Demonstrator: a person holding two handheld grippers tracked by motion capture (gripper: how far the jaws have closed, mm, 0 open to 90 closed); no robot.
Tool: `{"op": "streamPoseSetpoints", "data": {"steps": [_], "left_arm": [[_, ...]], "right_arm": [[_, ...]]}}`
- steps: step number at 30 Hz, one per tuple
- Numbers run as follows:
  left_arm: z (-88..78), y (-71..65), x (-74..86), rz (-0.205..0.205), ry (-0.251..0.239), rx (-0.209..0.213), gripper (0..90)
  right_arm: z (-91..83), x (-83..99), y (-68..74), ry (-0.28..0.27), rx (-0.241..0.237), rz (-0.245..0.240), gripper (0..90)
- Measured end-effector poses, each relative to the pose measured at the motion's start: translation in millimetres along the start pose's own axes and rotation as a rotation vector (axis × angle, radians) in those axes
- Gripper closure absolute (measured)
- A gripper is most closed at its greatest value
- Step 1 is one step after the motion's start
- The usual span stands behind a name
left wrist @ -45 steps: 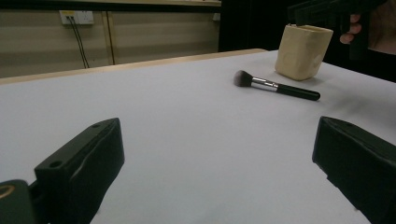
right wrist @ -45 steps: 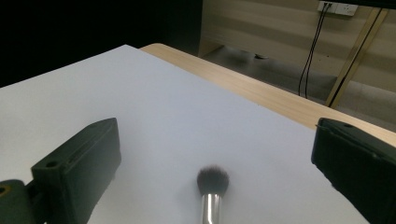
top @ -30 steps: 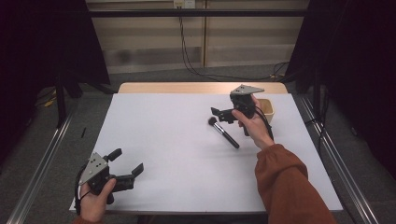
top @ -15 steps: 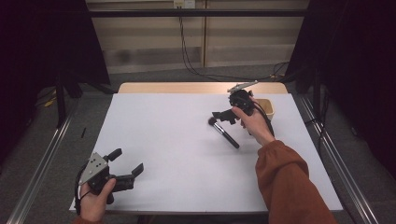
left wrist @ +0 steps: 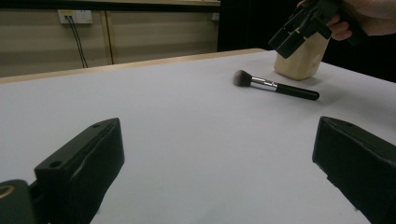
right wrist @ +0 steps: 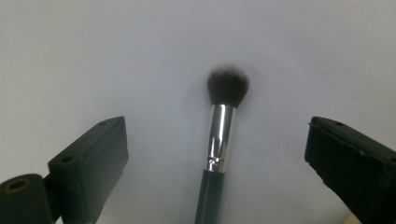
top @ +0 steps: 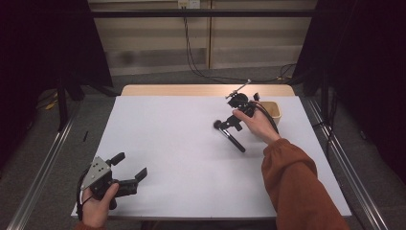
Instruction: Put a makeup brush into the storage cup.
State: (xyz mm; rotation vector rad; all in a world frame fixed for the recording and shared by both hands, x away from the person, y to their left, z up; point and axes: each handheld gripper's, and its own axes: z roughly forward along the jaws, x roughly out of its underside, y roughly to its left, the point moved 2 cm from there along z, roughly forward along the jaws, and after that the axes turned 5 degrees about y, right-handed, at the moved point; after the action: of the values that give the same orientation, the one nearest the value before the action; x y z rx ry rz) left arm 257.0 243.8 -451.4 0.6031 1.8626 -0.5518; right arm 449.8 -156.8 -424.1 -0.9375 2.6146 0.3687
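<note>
Jaws of the right gripper (right wrist: 215, 163) stand spread wide, one to each side of the makeup brush (right wrist: 219, 140), with nothing pinched between them. In the right gripper view the brush lies straight ahead and below, centred in the gap. Its long axis runs away from the gripper: black handle nearest, then the silver ferrule, then the dark bristle head farthest out. So the jaws straddle the handle crosswise, and closing them should catch it across its width near the ferrule. That alignment is what the coming grasp depends on, and it looks good.

From the high view the right gripper (top: 233, 120) hovers just above the brush (top: 231, 136), near its head end, and appears not to touch it. The brush rests flat on the white table (top: 182, 143), with its handle angled back toward the person. Just beyond the hand stands a small wooden cup (top: 273, 111), close beside the brush, a likely place for it to go.

Well apart, at the near left corner of the table, the left gripper (top: 128, 167) is also spread and empty. Seen from it, the brush (left wrist: 275, 86) lies far off ahead and to the right, so the right hand is plainly the nearer one.
</note>
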Motion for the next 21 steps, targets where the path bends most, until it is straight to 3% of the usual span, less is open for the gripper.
{"op": "streamPoseSetpoints", "data": {"steps": [5, 11, 14, 17, 21], "left_arm": [[-0.5, -0.1, -0.1, 0.002, 0.0, 0.002, 2.2], [-0.4, 0.1, -0.1, 0.001, -0.001, 0.001, 2.2], [-0.4, 0.3, 0.0, -0.001, -0.001, -0.002, 2.2], [-0.5, 0.4, -0.1, -0.001, -0.001, -0.003, 2.2], [-0.3, 0.3, -0.1, -0.001, -0.001, -0.002, 2.2]], "right_arm": [[12.5, -2.3, 5.1, 0.111, -0.009, -0.031, 7.9], [21.1, -5.0, 2.5, 0.177, -0.024, -0.032, 8.7], [26.3, -5.0, -0.9, 0.221, -0.01, -0.047, 8.0], [29.3, -7.3, -2.9, 0.235, 0.01, -0.03, 8.7], [32.0, -10.7, -4.2, 0.257, 0.002, -0.036, 22.3]]}}
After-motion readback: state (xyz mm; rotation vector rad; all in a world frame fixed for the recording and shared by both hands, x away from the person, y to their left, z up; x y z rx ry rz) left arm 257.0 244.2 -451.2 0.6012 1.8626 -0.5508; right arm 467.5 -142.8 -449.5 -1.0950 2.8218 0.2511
